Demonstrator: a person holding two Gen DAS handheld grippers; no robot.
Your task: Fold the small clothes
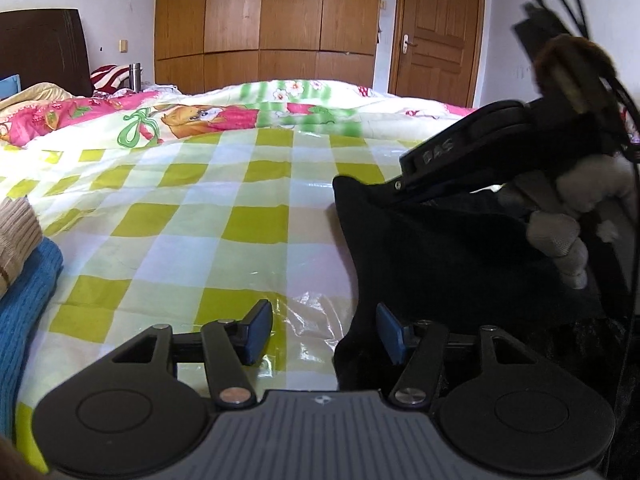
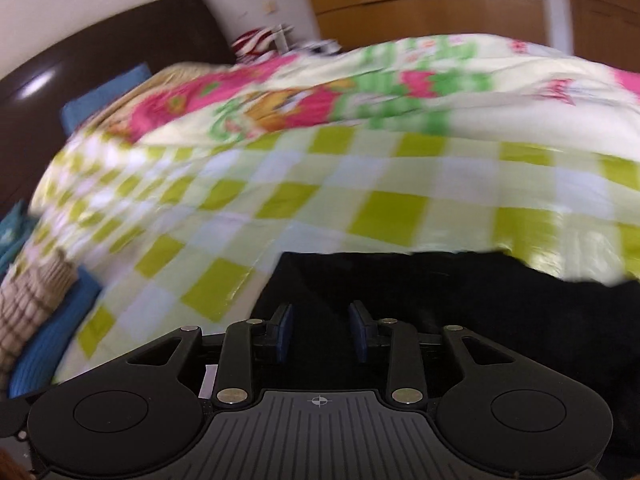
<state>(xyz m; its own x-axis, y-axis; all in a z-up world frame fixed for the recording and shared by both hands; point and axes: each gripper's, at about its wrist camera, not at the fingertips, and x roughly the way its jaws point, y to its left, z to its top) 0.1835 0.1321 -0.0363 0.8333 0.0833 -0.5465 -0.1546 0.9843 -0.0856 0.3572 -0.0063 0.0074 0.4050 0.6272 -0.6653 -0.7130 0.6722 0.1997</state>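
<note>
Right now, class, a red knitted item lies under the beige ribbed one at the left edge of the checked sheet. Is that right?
Not quite. The knitted item under the beige ribbed one is blue, not red, as the left wrist view shows; it does lie at the checked sheet's left edge.

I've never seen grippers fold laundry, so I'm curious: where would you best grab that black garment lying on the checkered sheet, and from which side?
Probably at the black garment's near left edge, beside the open left gripper. There the cloth ends in a thin border on the checkered sheet, so one finger could slide under from the bare sheet side. Its middle looks bunched and thick.
</note>
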